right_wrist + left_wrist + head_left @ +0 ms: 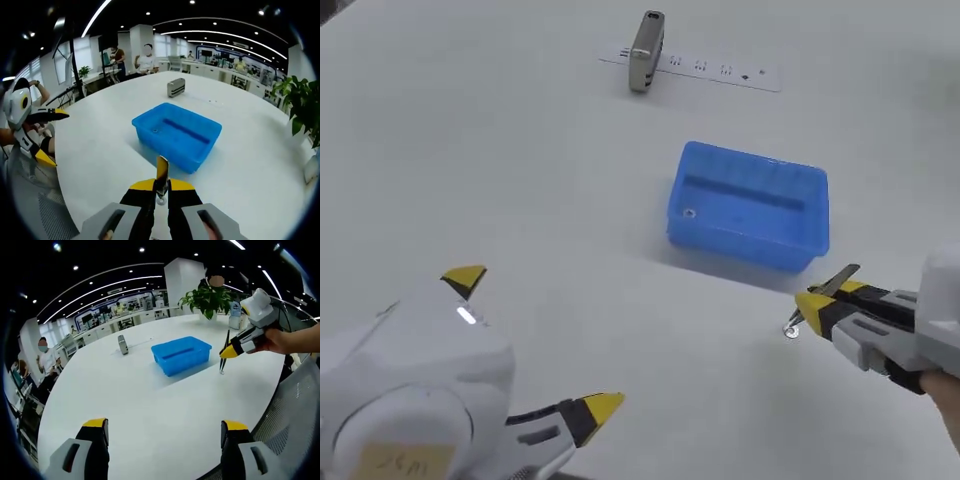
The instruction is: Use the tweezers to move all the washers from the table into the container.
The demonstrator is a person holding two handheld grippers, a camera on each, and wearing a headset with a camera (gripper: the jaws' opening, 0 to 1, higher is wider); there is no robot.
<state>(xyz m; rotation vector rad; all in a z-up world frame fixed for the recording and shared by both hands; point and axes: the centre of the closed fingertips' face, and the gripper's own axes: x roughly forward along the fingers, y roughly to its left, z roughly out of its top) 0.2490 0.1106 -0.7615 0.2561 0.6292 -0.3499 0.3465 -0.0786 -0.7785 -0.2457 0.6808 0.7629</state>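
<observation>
A blue plastic container (750, 205) stands mid-table with one small washer (689, 213) lying inside it near its left wall. My right gripper (817, 302) is shut on metal tweezers (842, 277), whose tips point down at a washer (791, 331) on the white table in front of the container. In the right gripper view the tweezers (162, 172) stick up between the closed jaws, with the container (176, 132) just beyond. My left gripper (532, 342) is open at the lower left with nothing between its jaws. From the left gripper view, the right gripper (231, 351) hangs beside the container (181, 355).
A white power strip (705, 68) with a grey adapter (645, 50) lies at the back of the table. A potted plant (207, 300) stands at the far edge. People sit beyond the table (145, 62). The table edge and a chair (295, 405) are near me.
</observation>
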